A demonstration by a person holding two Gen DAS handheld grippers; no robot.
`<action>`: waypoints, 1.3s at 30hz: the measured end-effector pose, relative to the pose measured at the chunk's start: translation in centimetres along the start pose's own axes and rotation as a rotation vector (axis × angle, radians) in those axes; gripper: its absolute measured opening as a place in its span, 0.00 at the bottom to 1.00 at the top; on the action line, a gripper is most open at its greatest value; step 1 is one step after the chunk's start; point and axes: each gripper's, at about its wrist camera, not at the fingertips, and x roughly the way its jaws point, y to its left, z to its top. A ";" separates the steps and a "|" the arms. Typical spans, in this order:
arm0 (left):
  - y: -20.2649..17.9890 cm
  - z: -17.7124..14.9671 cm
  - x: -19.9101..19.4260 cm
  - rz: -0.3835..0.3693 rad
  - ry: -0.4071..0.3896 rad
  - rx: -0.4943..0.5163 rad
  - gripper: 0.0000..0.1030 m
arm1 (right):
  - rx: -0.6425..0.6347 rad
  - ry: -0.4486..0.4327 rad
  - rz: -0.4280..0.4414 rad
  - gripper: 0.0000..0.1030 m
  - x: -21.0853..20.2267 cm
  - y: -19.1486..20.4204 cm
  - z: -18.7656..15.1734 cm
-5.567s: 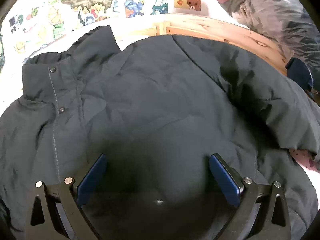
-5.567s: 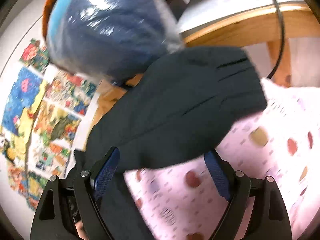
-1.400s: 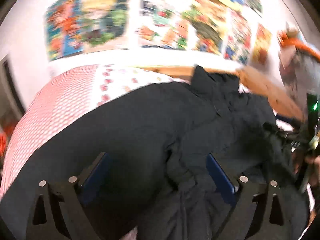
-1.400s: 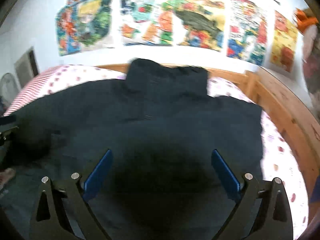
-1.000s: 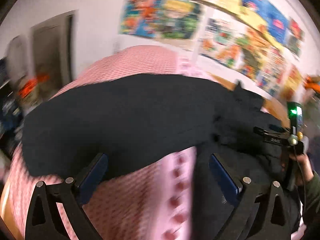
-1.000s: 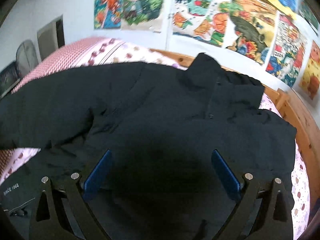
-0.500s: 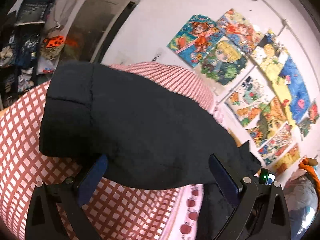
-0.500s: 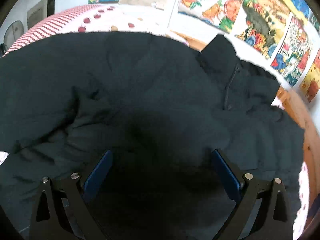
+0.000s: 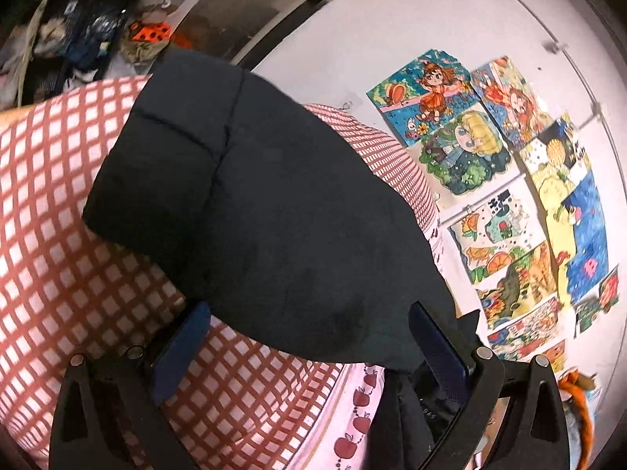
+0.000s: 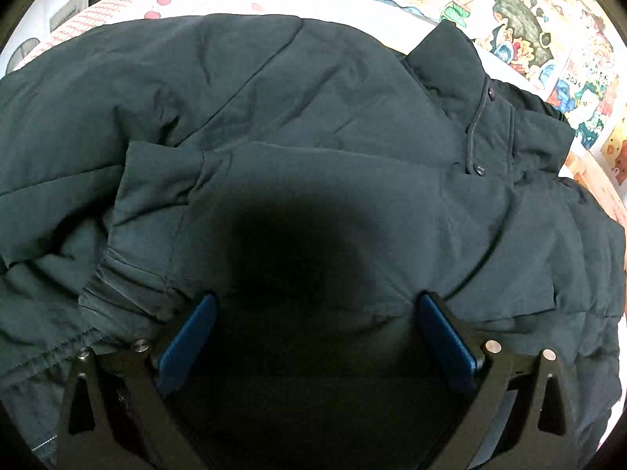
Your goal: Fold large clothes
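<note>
**A:** Start with the left wrist view. Where does the jacket lie from the fingers?

**B:** The left gripper point(image 9: 309, 348) has its fingers point(image 9: 181, 344) spread wide, with nothing between them. One sleeve point(image 9: 250, 211) of the dark padded jacket lies straight ahead on the bed point(image 9: 58, 254), over the red-checked cover. Its long axis runs from near the fingertips away toward the upper left, ending in a squared cuff point(image 9: 172, 117). The near part of the sleeve sits between and just past the tips; whether they touch the cloth I cannot tell.

**A:** And the right wrist view?

**B:** The right gripper point(image 10: 317, 337) is also spread, gripping nothing. It hovers over the jacket point(image 10: 352, 203) body, which fills the frame. The collar point(image 10: 450, 70) with its snaps points up and right. The other sleeve already lies folded across the chest, its cuff point(image 10: 156, 180) ending at the left.

**A:** So which hand takes the next move?

**B:** My judgement: the left. The outstretched sleeve lies along its line of approach, while the right is over the body and well placed to pin it. The sleeve would need grasping and carrying across toward the chest, at right angles to the jacket's length.

**A:** Risk?

**B:** Padded fabric is bulky; a shallow pinch may slip.
</note>
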 end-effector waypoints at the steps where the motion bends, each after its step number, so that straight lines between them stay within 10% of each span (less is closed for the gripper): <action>1: 0.0 0.0 0.2 0.010 -0.003 -0.005 0.99 | -0.002 -0.002 -0.004 0.98 0.0 0.1 -0.1; 7: 1.4 1.1 2.0 0.066 -0.004 -0.088 0.98 | -0.001 -0.012 -0.005 0.98 0.0 0.5 -0.8; 14: 0.3 2.6 1.5 0.074 -0.038 0.000 0.20 | -0.001 -0.029 0.001 0.98 0.4 -0.3 -0.9; 16: -1.2 3.4 0.6 0.067 -0.075 0.073 0.14 | -0.001 -0.039 -0.002 0.98 0.4 -0.2 -1.1; 27: -17.1 3.6 -5.4 -0.139 -0.193 0.669 0.11 | 0.283 -0.236 0.122 0.98 -6.1 -7.0 -1.0; 39: -31.6 -7.8 -5.4 -0.460 0.002 1.037 0.10 | 0.575 -0.340 0.173 0.98 -10.9 -18.7 -5.6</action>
